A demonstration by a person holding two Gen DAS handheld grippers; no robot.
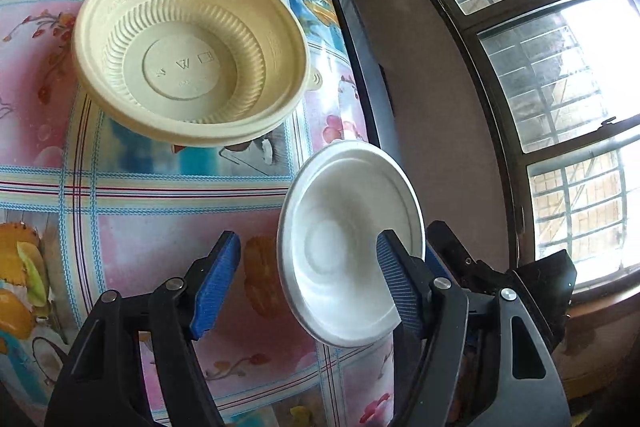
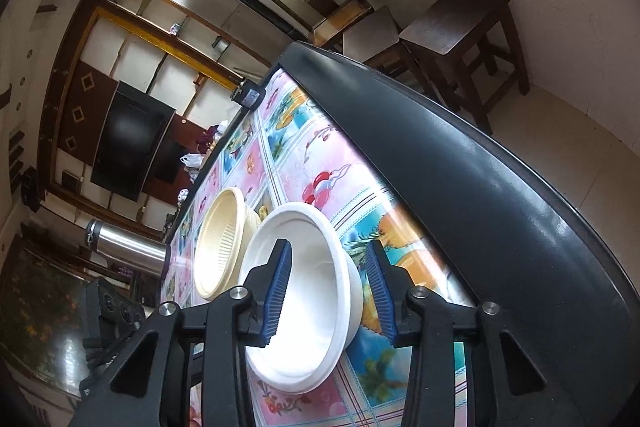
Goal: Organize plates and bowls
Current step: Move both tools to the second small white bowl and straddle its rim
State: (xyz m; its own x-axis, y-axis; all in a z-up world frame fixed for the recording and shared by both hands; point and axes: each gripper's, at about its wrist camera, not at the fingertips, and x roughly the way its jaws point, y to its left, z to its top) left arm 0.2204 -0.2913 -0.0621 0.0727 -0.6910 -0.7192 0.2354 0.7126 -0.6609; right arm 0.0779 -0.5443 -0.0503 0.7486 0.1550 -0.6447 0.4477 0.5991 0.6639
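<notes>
Closest to the left wrist camera are the two black arms of the left gripper (image 1: 308, 279), each with a blue pad at its tip. The fingers stand wide apart and hold nothing. The white bowl (image 1: 344, 247) sits near the table's edge, and it lies partly in the gap between the fingers. The right-hand blue pad (image 1: 396, 287) covers part of the bowl's rim. The other pad is off to the side, well clear of the bowl. It is hard to tell if the pad touches the bowl.

In the right wrist view, the right gripper (image 2: 326, 287) is spread open too. One blue pad (image 2: 278, 291) is inside the white bowl (image 2: 316, 307), over its hollow. The other pad is outside the bowl, just beside its wall. So the rim and wall of the bowl are between the two fingers, but the fingers are not squeezing it.

The bowl rests on a table (image 1: 160, 203) with a bright cloth of fruit pictures and pink squares. A bigger cream bowl (image 1: 188, 67) with ridged sides sits farther along the table, apart from the white one. A shiny steel flask (image 2: 128, 247) shows beyond the table's end.
</notes>
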